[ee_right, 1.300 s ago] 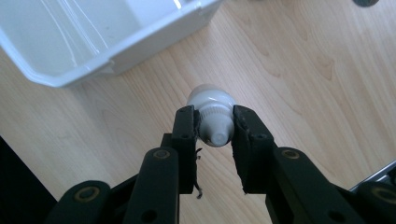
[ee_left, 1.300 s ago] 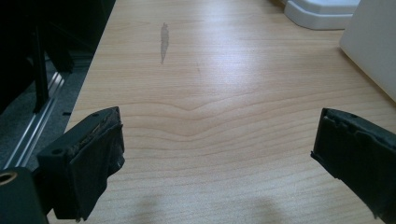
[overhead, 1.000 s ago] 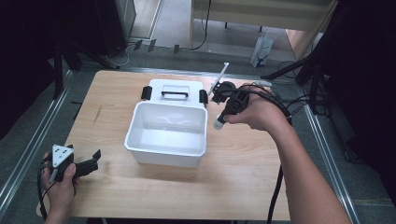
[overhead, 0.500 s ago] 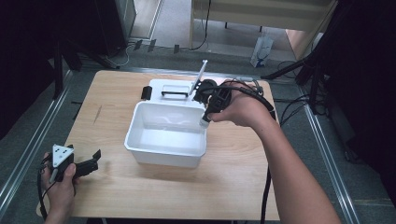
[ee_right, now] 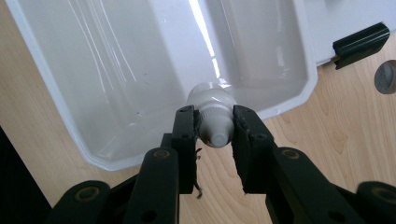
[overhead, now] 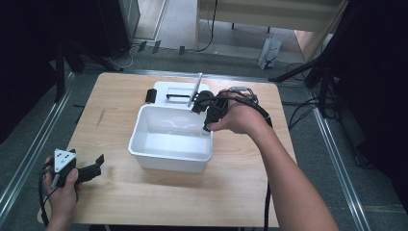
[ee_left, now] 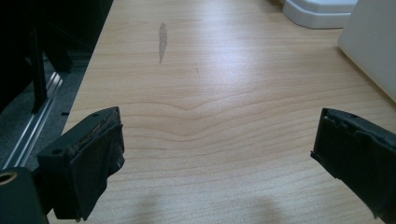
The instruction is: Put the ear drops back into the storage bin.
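Observation:
A white plastic bin (overhead: 168,161) stands open in the middle of the wooden table. My right gripper (overhead: 207,126) hangs over the bin's right rim, pointing down, shut on a small white bottle (ee_right: 214,116). In the right gripper view the bottle sits between the two pads (ee_right: 187,130) above the inside of the bin (ee_right: 116,70), which holds nothing. My left gripper (overhead: 98,163) rests low at the table's front left corner, well apart from the bin. Its jaws stand wide open over bare wood (ee_left: 219,154).
The bin's white lid (overhead: 179,89) with black latches (ee_right: 362,39) lies flat just behind the bin. A small round grey thing (ee_right: 386,77) lies on the table near the lid. A dark floor with metal rails surrounds the table.
My right gripper has carried the white bottle to the left, from beside the lid to over the bin's right rim. The left gripper has stayed put.

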A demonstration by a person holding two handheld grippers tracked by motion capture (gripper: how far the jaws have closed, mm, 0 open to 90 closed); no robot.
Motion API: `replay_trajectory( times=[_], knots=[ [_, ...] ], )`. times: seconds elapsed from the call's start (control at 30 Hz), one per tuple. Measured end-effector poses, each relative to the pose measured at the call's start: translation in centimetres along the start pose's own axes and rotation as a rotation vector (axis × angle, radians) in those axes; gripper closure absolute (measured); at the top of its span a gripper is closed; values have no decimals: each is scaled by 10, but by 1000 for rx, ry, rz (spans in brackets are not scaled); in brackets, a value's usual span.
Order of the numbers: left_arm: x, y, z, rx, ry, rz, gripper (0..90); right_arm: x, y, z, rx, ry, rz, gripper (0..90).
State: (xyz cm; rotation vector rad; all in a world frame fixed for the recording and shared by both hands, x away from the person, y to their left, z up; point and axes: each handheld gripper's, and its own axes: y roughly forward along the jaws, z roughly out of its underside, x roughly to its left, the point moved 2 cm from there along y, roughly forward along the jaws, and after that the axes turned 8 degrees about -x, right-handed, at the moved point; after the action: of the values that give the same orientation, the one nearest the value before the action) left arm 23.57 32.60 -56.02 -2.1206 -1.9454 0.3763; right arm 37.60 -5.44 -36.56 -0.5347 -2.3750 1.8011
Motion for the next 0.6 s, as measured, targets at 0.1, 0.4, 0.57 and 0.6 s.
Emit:
replay_trajectory(
  times=[0.1,0.4,0.57,0.6],
  knots=[
    [0,0,0,1,1,-1,27,1,6,1,10,-4,2,721],
    [0,0,0,1,1,0,27,4,30,2,54,-44,-11,721],
    [0,0,0,2,1,1,27,5,39,0,66,-57,-14,721],
    [0,0,0,1,2,1,27,6,41,0,75,-53,-13,720]
  ],
)
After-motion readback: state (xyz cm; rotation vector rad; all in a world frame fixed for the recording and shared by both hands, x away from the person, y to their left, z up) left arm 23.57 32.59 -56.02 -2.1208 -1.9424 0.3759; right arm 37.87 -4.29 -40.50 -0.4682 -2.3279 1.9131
